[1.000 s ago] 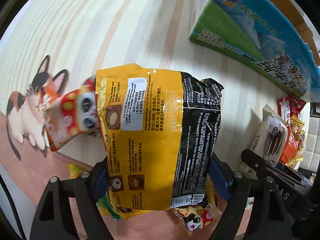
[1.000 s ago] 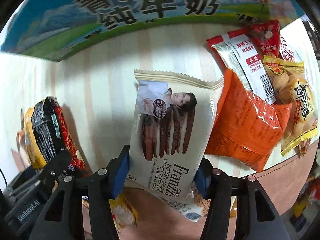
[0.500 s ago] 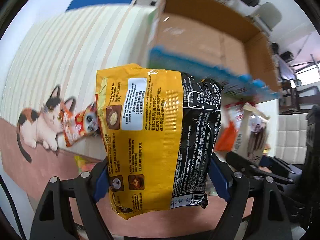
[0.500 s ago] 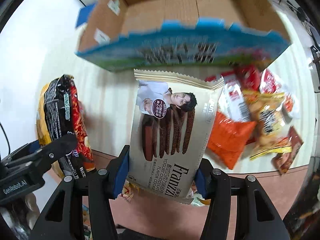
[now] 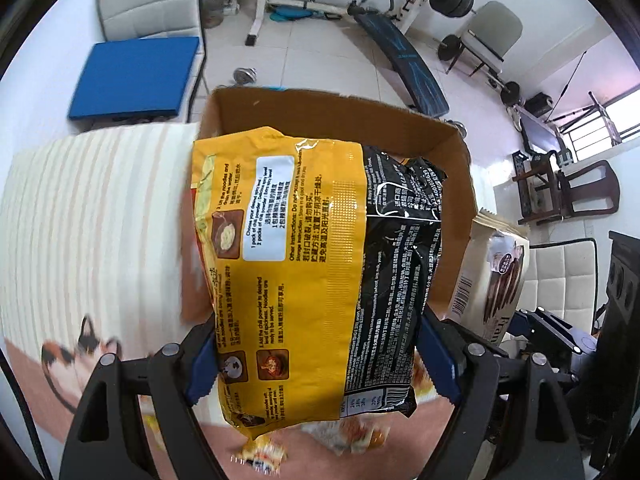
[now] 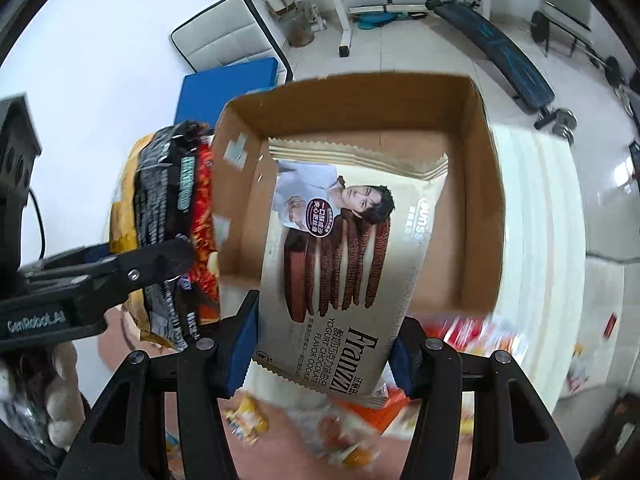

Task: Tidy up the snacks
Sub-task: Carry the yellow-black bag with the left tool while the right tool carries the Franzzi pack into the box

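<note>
While held above the open cardboard box (image 5: 332,116) rather than set inside it, counts as only partway done: nothing to be seen on the part of the box floor that shows in the right wrist view, so, judging from that, little or nothing packed yet. Clamped in the left gripper (image 5: 320,360), jaws fairly wide and pressing both sides, a yellow and black noodle packet (image 5: 320,260), hanging in front of the box's near wall. Clamped likewise in the right gripper (image 6: 324,344), jaws narrower, a cream cookie pack (image 6: 340,248), poised over the box opening. Left to do, probably: lower and release both, then gather the loose snacks (image 6: 472,332) lying blurred on the worktop (image 5: 100,220) below. Glossy, crinkled plastic film on the noodle packet, puffy and pillow-shaped, with a flat crimped seal on top. Smoother film on the cookie pack, long and flat, zigzag-cut at both ends. Plain brown card for the box, rectangular, open-topped, ragged along the rim, with pale tape scraps on one inner wall. Soft striped cloth in cream and peach over the worktop, with a printed cat (image 5: 76,352) near its edge. Likely to give and rustle under the pads, so no hard squeeze called for.
</note>
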Demonstrator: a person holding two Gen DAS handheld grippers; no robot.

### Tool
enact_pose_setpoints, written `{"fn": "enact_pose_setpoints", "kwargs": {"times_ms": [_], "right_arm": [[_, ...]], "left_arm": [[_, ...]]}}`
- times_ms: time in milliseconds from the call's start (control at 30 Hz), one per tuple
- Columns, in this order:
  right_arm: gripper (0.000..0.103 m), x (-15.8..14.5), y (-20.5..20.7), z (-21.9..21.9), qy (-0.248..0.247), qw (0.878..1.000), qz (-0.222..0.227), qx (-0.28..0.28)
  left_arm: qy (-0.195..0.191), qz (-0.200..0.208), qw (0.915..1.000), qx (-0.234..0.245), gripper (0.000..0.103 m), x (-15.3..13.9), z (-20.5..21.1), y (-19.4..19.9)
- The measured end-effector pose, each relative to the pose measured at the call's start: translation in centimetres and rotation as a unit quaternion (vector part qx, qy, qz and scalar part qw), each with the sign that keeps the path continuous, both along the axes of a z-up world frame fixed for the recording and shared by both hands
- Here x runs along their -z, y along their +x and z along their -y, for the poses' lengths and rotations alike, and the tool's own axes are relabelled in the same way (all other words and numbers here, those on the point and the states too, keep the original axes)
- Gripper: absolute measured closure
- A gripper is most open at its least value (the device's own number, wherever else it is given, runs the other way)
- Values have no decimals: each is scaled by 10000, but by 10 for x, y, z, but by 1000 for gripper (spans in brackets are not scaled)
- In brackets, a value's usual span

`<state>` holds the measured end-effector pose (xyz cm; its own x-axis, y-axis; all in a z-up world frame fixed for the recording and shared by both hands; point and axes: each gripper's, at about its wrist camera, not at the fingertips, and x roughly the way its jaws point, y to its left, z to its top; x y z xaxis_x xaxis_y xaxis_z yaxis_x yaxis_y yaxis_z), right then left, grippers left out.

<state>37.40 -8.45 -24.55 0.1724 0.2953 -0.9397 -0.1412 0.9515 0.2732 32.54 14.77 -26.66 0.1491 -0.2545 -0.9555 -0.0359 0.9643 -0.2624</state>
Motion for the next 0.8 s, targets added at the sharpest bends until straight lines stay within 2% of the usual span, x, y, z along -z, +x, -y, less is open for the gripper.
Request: {"fn": "enact_pose_setpoints", "kwargs": {"times_ms": [100,167,200,400,533,800], "right_arm": [[44,22,32,-1,-136,9998,-119,-80],[44,35,54,0,-209,9994,-238,-159],[44,39,68,2,-268,9990,-297,-203],[44,107,110,-6,-546,9952,-699,-420],[43,138,114,-7,-565,9933,-907,-440],[42,152,119,-17,-729,9909,-952,-619]], "left_arm": [[-25,-153,9999,54,19,3,17,30],[44,-272,9995,125,19,21,22,54],[47,-313,9994,141,19,20,28,65],[-60,-783,9966,266,19,62,43,112],[-25,-906,9956,255,19,81,51,125],[57,-1091,9936,274,19,98,60,126]]}}
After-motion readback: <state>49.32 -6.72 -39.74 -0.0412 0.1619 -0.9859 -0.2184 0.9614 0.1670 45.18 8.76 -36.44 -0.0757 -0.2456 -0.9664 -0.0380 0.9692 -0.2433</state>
